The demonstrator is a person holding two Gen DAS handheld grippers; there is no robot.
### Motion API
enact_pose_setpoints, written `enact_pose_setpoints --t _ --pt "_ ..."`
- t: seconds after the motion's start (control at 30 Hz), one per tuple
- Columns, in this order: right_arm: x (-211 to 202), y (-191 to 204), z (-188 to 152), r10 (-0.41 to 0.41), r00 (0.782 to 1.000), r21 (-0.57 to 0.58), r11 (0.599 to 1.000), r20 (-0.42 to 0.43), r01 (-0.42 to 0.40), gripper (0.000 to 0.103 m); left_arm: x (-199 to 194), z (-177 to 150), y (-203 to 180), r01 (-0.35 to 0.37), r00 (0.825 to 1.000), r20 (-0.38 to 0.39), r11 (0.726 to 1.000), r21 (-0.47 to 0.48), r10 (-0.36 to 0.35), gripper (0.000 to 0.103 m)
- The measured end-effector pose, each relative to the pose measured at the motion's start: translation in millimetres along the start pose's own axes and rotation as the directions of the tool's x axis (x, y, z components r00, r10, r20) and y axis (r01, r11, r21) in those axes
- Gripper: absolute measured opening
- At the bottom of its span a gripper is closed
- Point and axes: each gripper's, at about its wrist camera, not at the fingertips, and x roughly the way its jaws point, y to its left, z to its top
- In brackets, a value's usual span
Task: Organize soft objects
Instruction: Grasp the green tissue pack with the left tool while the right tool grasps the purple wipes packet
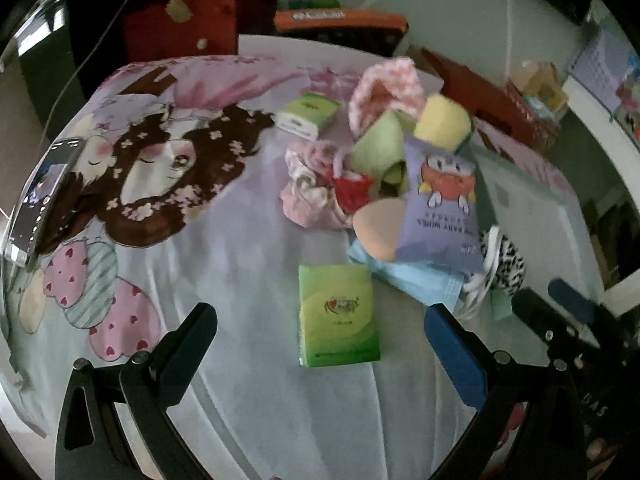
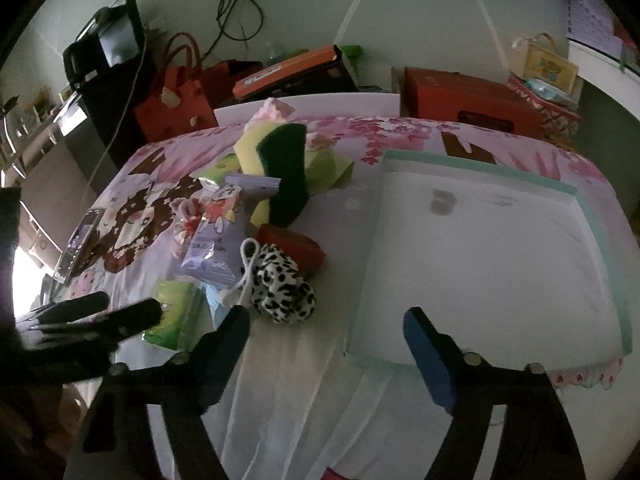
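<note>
A green tissue pack lies on the cartoon bedsheet between the wide-apart fingers of my left gripper, which is open and touches nothing. Behind it is a pile: a purple baby wipes pack, a yellow sponge, a blue face mask, a beige makeup sponge, pink cloth and a leopard-print pouch. My right gripper is open with nothing in it, just right of the pouch and at the near-left corner of the white tray, which holds nothing.
A second tissue pack and a pink fluffy sock lie farther back. A phone rests at the sheet's left edge. Red bags, an orange box and a red box stand behind the table.
</note>
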Motion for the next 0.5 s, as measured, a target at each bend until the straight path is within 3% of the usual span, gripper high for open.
enact_pose_setpoints --t 0.07,0.5 --pt "4 1 2 0.006 1.000 -0.001 1.000 -0.009 -0.006 0.074 7 0 -5 -0.011 1.000 -0.024 1.000 0.022 0.011 0.103" --pt "-1 17 35 0.092 0.995 -0.022 0.996 0.030 -0.092 0.073 34 1 -13 -0.033 0.996 -0.082 0.997 0.067 0.038 0.102"
